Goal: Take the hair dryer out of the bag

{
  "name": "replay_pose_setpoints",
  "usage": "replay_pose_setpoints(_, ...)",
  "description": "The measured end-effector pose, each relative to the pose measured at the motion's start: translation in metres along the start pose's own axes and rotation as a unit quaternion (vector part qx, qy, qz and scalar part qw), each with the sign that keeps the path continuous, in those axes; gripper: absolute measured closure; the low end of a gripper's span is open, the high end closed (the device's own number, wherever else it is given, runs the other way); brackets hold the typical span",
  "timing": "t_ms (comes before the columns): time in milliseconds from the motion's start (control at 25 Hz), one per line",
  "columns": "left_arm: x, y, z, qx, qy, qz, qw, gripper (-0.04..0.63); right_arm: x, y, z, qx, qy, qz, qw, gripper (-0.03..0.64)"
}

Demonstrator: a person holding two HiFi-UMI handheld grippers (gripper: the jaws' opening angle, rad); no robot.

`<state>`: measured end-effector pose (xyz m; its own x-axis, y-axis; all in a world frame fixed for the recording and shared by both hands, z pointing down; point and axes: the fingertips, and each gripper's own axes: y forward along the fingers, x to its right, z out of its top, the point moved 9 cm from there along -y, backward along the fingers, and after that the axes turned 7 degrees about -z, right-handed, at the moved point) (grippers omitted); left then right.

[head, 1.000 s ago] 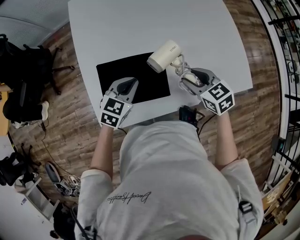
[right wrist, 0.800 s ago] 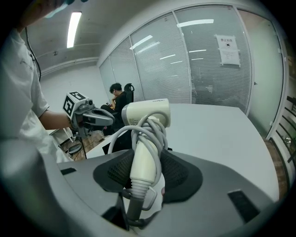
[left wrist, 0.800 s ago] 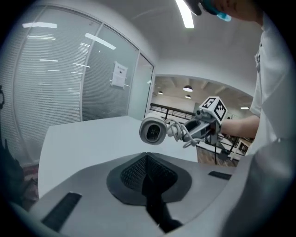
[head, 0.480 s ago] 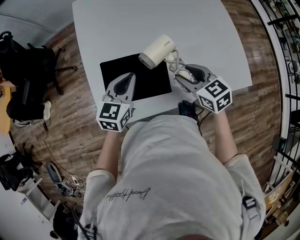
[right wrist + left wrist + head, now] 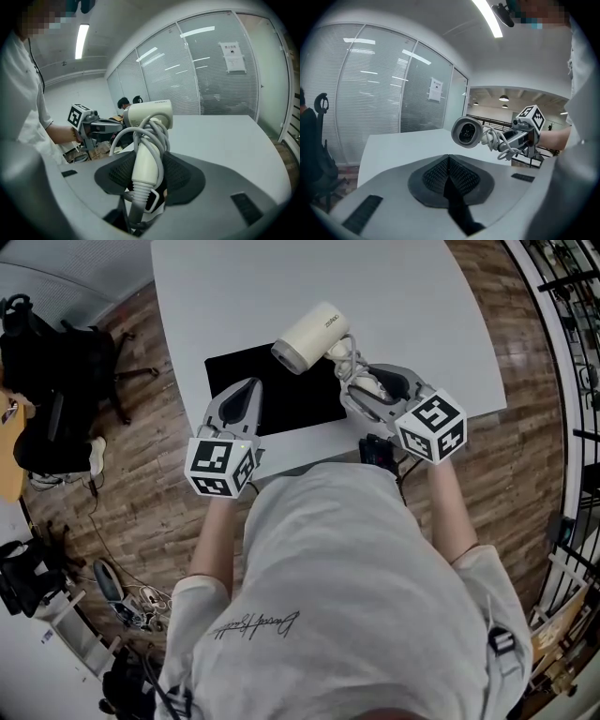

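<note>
Resting on white table (image 5: 403, 296): bag (image 5: 300, 395) | wood floor (image 5: 141, 493) | right claw (image 5: 354, 390) clamping hair dryer (image 5: 307, 337) | left claw (image 5: 249, 386) together

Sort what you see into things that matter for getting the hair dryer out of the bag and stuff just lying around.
In the job: hair dryer, gripped by the right gripper; black bag, flat on the table; left gripper, jaws together.
Lying about: chair; cables; black device at the table's near edge.

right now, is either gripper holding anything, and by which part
The right gripper holds the hair dryer by its cord-wrapped handle; the left gripper is shut, empty.
</note>
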<state>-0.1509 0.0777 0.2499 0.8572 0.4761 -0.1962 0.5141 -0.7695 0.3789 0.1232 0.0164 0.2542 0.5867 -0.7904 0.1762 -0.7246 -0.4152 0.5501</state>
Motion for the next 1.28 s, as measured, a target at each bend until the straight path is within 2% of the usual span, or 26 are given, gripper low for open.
replay_pose_setpoints(640, 0.0008, -0.0051, 0.0059, -0.006, 0.021, 0.01, 0.9997, 0.583, -0.0011, 0.0049, -0.0015, 0.003, -0.002, 0.002, 1.0, 0.417)
replay_pose_setpoints(1280, 0.0073, -0.0003, 0.0064, -0.008, 0.033, -0.026, 0.9991, 0.583, -0.0022, 0.0035, -0.0042, 0.004, 0.002, -0.004, 1.0, 0.417)
